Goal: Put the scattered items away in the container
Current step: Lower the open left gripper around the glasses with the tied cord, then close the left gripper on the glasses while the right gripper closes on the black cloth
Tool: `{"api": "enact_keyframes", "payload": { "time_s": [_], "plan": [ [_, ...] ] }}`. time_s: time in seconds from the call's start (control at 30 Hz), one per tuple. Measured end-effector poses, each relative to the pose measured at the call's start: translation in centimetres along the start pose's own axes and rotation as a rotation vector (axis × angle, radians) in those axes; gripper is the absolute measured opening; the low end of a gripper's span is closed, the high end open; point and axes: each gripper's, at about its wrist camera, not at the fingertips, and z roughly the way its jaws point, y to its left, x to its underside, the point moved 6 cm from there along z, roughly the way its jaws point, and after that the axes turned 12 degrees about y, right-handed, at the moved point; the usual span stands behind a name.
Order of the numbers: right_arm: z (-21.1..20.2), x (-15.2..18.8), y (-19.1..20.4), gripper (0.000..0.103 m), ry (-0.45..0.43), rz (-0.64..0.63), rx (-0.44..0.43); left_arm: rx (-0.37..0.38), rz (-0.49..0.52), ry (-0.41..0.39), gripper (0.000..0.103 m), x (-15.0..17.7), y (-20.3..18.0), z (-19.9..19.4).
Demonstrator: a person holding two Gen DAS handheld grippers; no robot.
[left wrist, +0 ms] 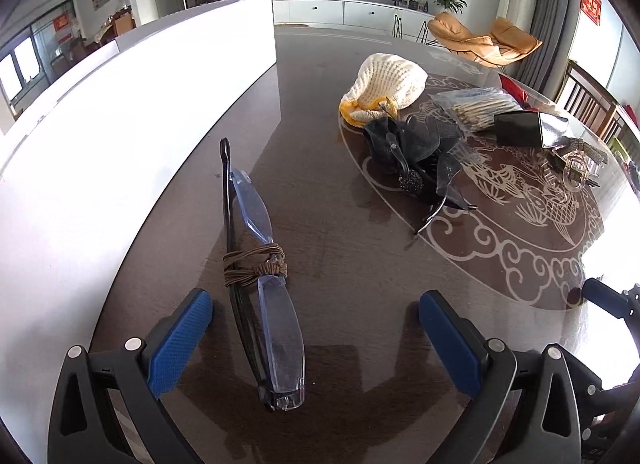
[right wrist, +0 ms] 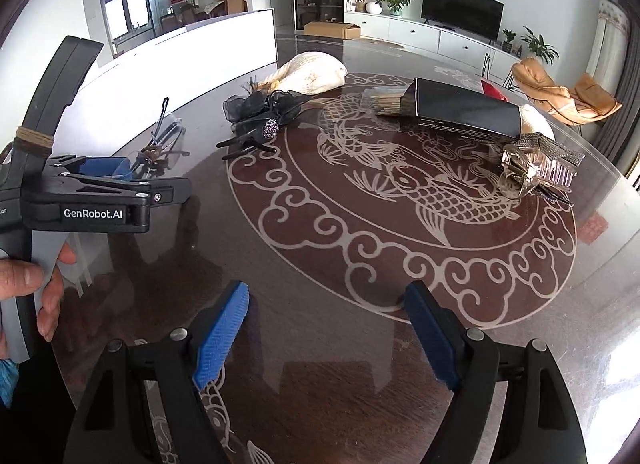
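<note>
Dark glass covers the tabletop (left wrist: pixel 344 248), with a pale fish-and-cloud ring printed under it, and a living room with a television and an orange chair lies beyond its far edge.

From the left wrist, the left claw (left wrist: pixel 314 330) stands wide, its 2 blue pads apart and pressing on nothing. Folded glasses (left wrist: pixel 264 296) with a brown cord wound round the middle lie flat on the glass between the pads, nearer the left one, touching neither. A tall white container (left wrist: pixel 132 136) runs along the tabletop's left edge, just beside the glasses (its inside cannot be seen from here). Farther toward the far edge sit a cream knitted hat (left wrist: pixel 386 84), a black mesh hair bow (left wrist: pixel 416 152) just in front of it, a clear bag of cotton swabs (left wrist: pixel 476 106), a black box (left wrist: pixel 520 128) and a clear hair claw clip (left wrist: pixel 576 170) toward the right edge.

From the right wrist, the right claw (right wrist: pixel 326 330) is also wide and holds nothing, hovering over bare glass near the tabletop's near edge. At the left a hand (right wrist: pixel 28 284) grips the other tool's handle. The bow (right wrist: pixel 260 116), hat (right wrist: pixel 308 74), box (right wrist: pixel 468 112) and clip (right wrist: pixel 536 172) lie well apart from this claw, around the printed ring.
</note>
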Motion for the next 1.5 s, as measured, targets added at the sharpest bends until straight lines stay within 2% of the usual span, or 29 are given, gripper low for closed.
{"api": "enact_keyframes", "payload": {
  "time_s": [0.4,0.5,0.63,0.73,0.8,0.93,1.0,1.1,1.13,1.17,1.2,1.23,1.27,1.3,1.37,1.4,1.5],
  "plan": [
    [0.0,0.0,-0.1,0.081,0.000,0.004,0.006,0.003,0.010,-0.008,0.103,-0.2,-0.1,0.1],
    [0.2,-0.3,-0.1,0.083,0.006,0.009,0.006,0.018,0.038,-0.003,0.103,0.0,0.2,0.0],
    [1.3,-3.7,0.0,0.082,0.040,0.039,-0.017,0.016,0.030,-0.004,0.103,0.1,0.8,-0.1],
    [1.3,-7.8,1.0,0.082,-0.018,0.050,-0.075,0.015,0.031,-0.007,0.103,0.2,0.8,-0.1],
    [1.6,-10.6,2.2,0.082,-0.026,0.037,-0.095,0.016,0.031,-0.008,0.103,0.2,0.7,-0.1],
    [3.8,-14.4,4.5,0.082,0.012,0.012,-0.150,0.016,0.032,-0.008,0.103,0.2,0.8,-0.1],
    [5.6,-15.3,5.4,0.082,0.066,-0.019,-0.115,0.015,0.032,-0.009,0.103,0.2,0.8,-0.1],
    [7.2,-15.7,6.2,0.082,0.087,-0.078,-0.076,0.009,0.028,-0.011,0.103,0.2,0.8,-0.2],
    [7.4,-15.8,6.4,0.078,0.077,-0.100,-0.059,0.009,0.029,-0.015,0.103,0.3,0.8,-0.2],
    [7.4,-15.7,6.5,0.079,0.069,-0.118,-0.054,0.010,0.032,-0.020,0.103,0.2,0.8,-0.2],
    [7.3,-15.6,6.5,0.072,0.060,-0.126,-0.049,0.014,0.040,-0.020,0.103,0.0,0.7,-0.1],
    [7.1,-15.5,6.4,0.049,0.050,-0.128,-0.052,0.020,0.054,-0.019,0.103,-0.3,0.5,0.0],
    [6.9,-15.4,6.2,0.037,0.046,-0.124,-0.051,0.026,0.068,-0.018,0.103,-0.6,0.2,0.1],
    [6.8,-15.1,5.9,0.037,0.052,-0.115,-0.057,0.033,0.084,-0.018,0.103,-0.8,-0.1,0.1],
    [6.3,-14.0,5.0,0.037,0.057,-0.115,-0.049,0.047,0.116,-0.041,0.089,-1.0,-0.7,-0.2],
    [5.9,-13.2,4.4,0.037,0.056,-0.116,-0.039,0.056,0.130,-0.057,0.076,-1.0,-0.9,-0.4],
    [4.0,-9.6,1.3,0.038,0.047,-0.078,-0.029,0.092,0.162,-0.084,0.055,-0.5,-1.6,-1.0]
  ]
}}
